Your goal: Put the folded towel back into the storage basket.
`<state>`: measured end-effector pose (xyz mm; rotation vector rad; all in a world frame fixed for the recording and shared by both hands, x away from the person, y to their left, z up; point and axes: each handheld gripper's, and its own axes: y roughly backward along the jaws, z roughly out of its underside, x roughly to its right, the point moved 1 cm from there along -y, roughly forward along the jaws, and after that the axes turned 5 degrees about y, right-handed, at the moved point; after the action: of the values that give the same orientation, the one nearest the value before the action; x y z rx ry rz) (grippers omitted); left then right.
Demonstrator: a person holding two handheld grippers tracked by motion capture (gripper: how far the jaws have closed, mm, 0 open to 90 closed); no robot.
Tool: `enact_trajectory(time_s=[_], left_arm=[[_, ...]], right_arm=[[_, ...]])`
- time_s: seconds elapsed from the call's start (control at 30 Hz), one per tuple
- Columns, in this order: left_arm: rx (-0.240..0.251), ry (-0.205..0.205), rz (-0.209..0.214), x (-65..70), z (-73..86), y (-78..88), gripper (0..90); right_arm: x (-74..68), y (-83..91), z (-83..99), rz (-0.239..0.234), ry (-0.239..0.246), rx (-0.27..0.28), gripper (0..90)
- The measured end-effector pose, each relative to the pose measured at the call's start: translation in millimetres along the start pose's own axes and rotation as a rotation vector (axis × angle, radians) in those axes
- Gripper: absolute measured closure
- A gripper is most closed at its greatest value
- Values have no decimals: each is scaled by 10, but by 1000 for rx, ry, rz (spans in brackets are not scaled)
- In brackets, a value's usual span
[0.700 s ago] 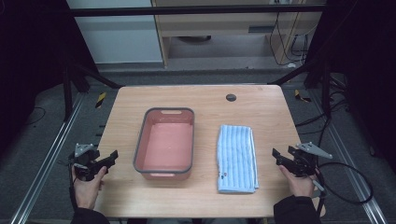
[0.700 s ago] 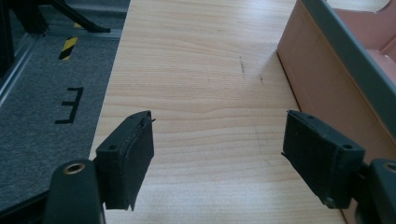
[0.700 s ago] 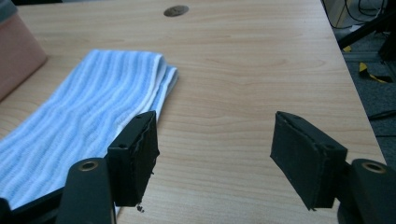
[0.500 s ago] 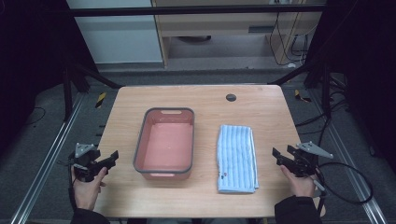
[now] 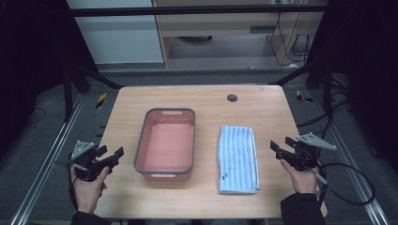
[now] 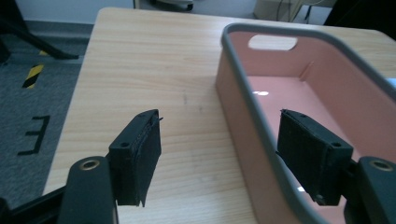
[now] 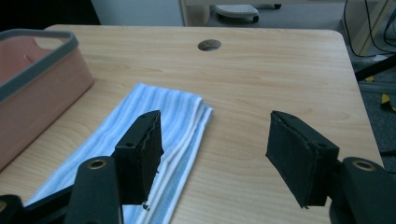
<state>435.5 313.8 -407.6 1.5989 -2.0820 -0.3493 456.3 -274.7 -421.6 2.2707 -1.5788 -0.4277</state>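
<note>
Your left claw (image 5: 116, 156) hovers at the near left edge of the surface (image 5: 263, 108), with its jaws wide apart and nothing between them; it points toward the pink tub (image 5: 167, 145), which stands in the middle and is just beside it. Your right claw (image 5: 277, 149) is at the near right edge, also wide apart and holding nothing. The folded blue striped towel (image 5: 238, 159) lies flat between the tub and this claw, near it but not touching.
</note>
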Motion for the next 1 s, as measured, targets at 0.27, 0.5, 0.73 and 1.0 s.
enact_trajectory(time_s=[0.27,0.5,0.73,1.0], left_arm=[[23,-39,65,312,-140,5,316],[30,-91,114,684,-224,-35,335],[25,-118,160,999,-225,-135,347],[-19,-164,205,1428,-123,-327,360]], right_arm=[[-57,-39,-287,-37,36,22,370],[-55,-65,-503,-54,49,43,390],[-47,-107,-688,-51,67,47,390],[-32,-252,-735,-52,96,4,395]])
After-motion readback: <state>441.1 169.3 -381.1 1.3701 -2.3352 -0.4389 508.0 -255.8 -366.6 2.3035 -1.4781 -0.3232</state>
